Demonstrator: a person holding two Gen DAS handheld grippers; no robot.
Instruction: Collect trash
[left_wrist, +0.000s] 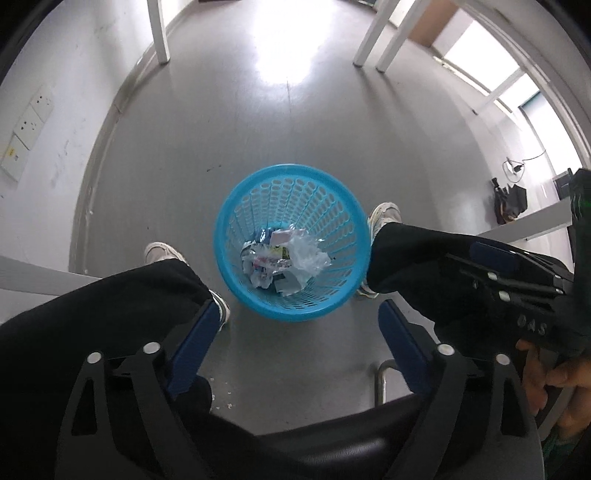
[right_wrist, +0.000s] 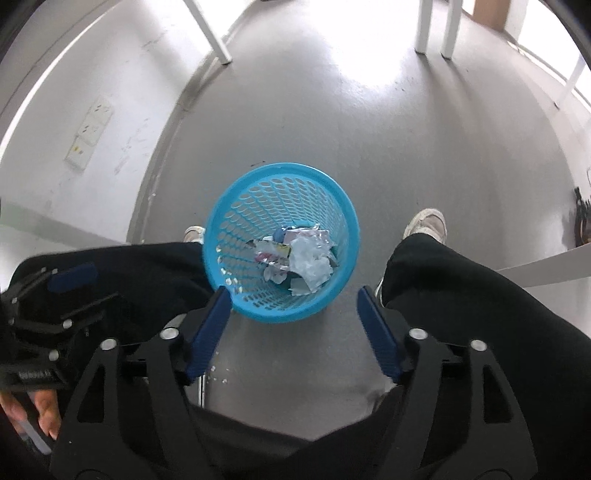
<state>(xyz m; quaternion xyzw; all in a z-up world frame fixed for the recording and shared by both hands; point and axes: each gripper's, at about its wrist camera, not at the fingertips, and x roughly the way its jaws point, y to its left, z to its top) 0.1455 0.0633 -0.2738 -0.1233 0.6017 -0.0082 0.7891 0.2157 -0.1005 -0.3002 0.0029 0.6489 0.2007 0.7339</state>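
We see our left claw (left_wrist: 299, 332) and right claw (right_wrist: 293, 325) built alike: black triangular cut-out arms, round silver screw heads at the joints, ribbed blue pads (left_wrist: 194, 349) on the fingers. White lettering marks the right claw's black housing. We wear black trousers (left_wrist: 110, 314) and pale, worn sneakers (right_wrist: 426, 221).

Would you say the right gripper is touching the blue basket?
Apart: the right wrist view shows the right gripper open and empty, above the blue basket.

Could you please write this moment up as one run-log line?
left gripper: open, empty | right gripper: open, empty | trash: in blue basket | basket: on floor between person's feet
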